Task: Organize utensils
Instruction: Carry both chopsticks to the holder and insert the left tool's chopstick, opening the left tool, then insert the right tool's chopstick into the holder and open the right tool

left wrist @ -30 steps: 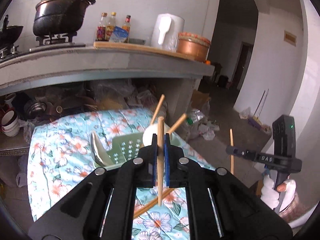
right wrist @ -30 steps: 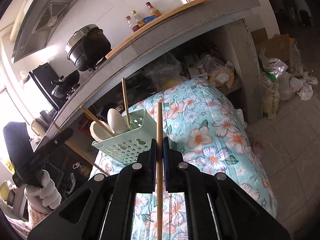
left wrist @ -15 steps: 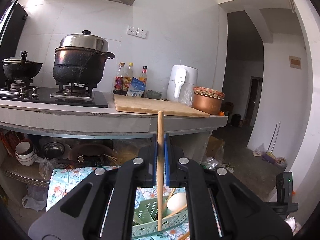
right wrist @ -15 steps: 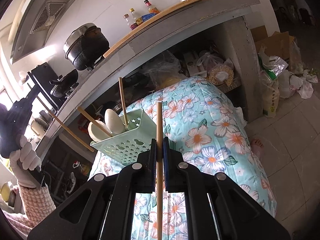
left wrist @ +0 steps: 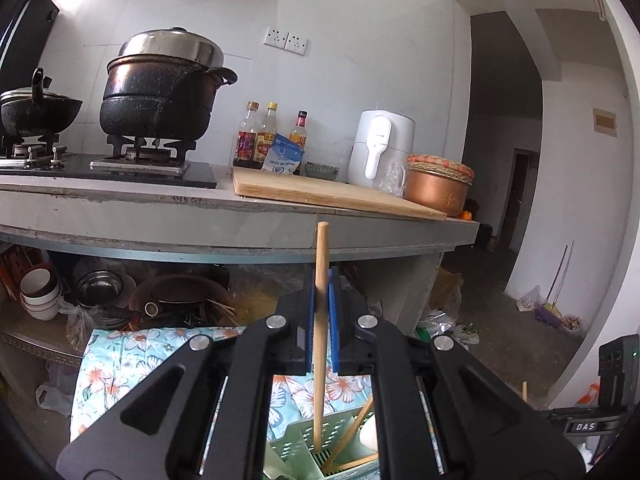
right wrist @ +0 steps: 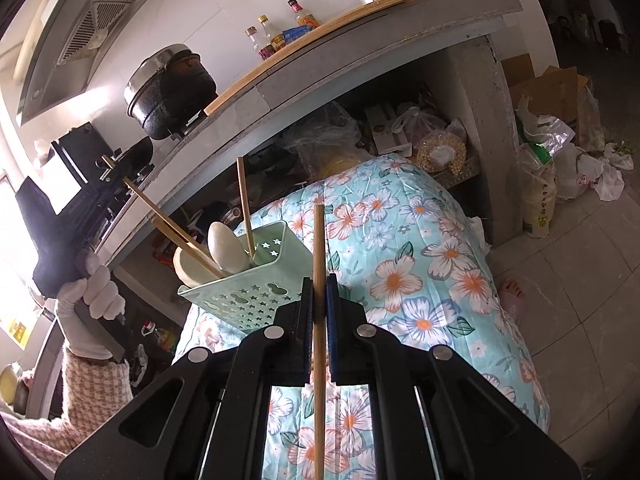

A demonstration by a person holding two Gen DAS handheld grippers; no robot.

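Observation:
My left gripper (left wrist: pixel 321 320) is shut on a wooden chopstick (left wrist: pixel 320 344) whose lower end reaches into the green utensil basket (left wrist: pixel 298 446). The right wrist view shows that basket (right wrist: pixel 244 292) on the floral cloth, holding a white spoon (right wrist: pixel 226 246), a white ladle and other chopsticks, with the left gripper's chopstick (right wrist: pixel 168 226) slanting in from the left. My right gripper (right wrist: pixel 319 312) is shut on another chopstick (right wrist: pixel 319 320), held upright to the right of the basket, just in front of it.
A grey counter (left wrist: pixel 200 216) carries a black pot (left wrist: pixel 160 92), sauce bottles (left wrist: pixel 260 140), a cutting board (left wrist: pixel 332 196), a white appliance (left wrist: pixel 380 148) and a copper pot (left wrist: pixel 436 190). Bowls and pans sit under it. Bags and boxes (right wrist: pixel 552 140) lie on the floor at right.
My left gripper has risen and levelled above the basket, and its chopstick's lower end now sits inside the basket. My right gripper has barely moved.

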